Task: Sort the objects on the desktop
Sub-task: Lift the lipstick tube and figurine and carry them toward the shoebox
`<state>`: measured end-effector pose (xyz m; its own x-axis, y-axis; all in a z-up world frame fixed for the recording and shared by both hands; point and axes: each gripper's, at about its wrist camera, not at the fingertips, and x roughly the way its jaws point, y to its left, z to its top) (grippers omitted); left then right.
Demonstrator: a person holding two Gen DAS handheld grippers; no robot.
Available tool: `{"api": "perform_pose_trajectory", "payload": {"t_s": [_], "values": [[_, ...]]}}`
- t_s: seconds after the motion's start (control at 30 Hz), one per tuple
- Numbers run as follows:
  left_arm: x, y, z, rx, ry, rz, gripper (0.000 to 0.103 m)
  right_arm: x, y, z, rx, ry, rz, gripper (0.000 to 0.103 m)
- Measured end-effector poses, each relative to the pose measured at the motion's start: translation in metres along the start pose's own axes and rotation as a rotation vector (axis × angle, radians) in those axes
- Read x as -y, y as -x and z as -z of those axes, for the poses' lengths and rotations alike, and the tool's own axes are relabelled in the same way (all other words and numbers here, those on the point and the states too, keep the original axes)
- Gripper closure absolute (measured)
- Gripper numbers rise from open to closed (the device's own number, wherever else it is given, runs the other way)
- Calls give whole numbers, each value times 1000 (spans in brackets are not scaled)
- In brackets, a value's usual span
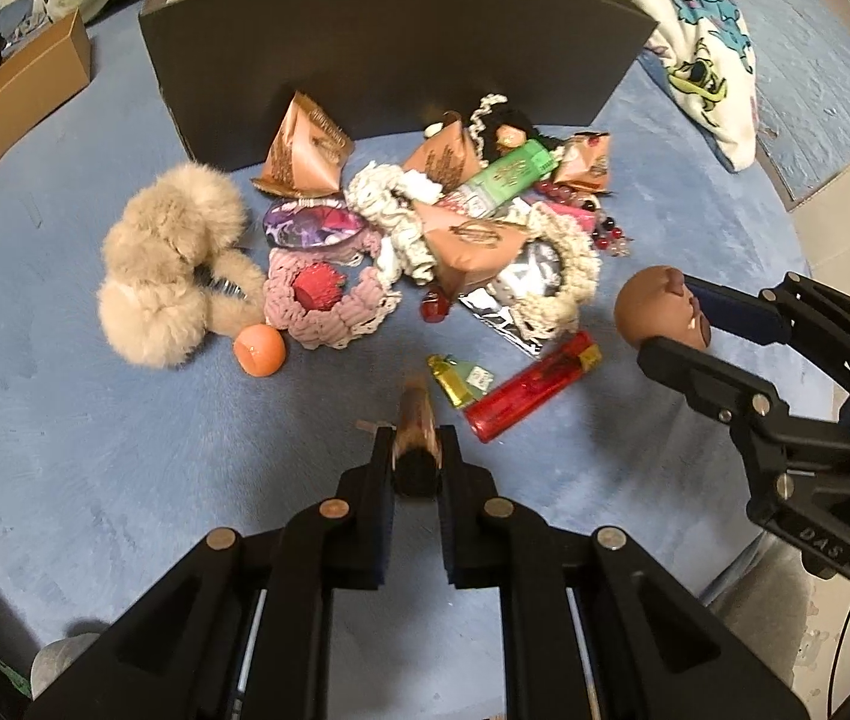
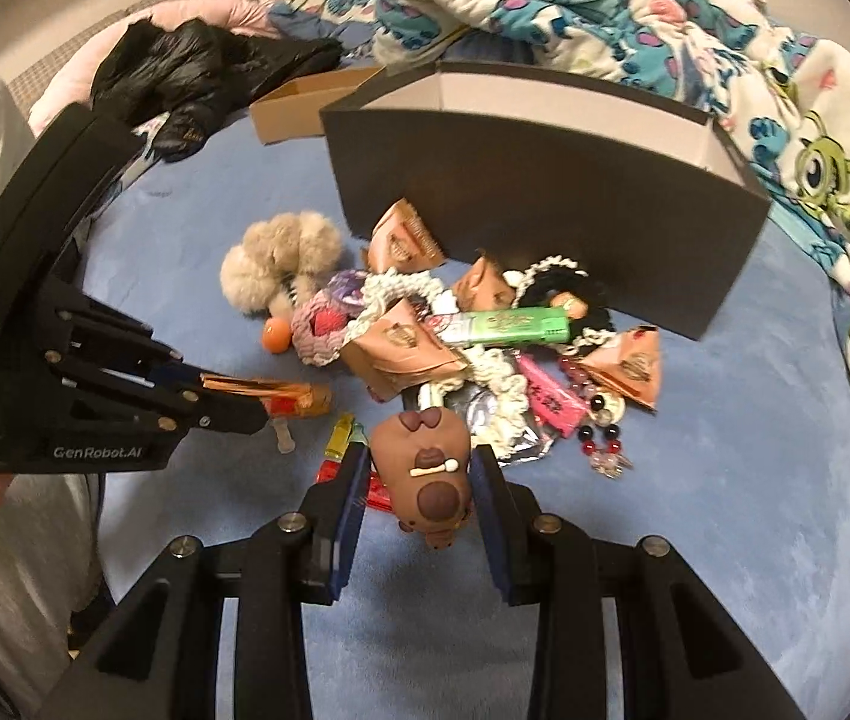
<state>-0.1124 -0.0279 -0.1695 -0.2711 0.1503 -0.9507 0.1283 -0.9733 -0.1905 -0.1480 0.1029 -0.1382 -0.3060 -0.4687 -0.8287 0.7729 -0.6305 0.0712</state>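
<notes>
Left gripper (image 1: 416, 450) clamped on slim orange-brown wrapped packet (image 2: 281, 391); right gripper (image 2: 419, 480) clamped on brown squishy face toy (image 2: 425, 462), both lifted near tall black cardboard box (image 1: 395, 48), prob. for dropping in.

Probably a bedroom: cartoon blanket (image 2: 695, 30), blue bedspread (image 1: 95, 450).

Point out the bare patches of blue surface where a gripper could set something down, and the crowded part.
Bare blue surface lies left of the furry toy and orange ball, up to the small cardboard box. More lies right of the beads, toward the blanket. The pile before the dark box is crowded.
</notes>
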Motion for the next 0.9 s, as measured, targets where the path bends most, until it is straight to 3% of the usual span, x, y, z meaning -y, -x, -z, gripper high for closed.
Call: {"api": "perform_pose_trajectory", "payload": {"t_s": [0.9], "values": [[17,34,-1,66,-27,-17,90,-4,39,3,55,-22,10,68]]}}
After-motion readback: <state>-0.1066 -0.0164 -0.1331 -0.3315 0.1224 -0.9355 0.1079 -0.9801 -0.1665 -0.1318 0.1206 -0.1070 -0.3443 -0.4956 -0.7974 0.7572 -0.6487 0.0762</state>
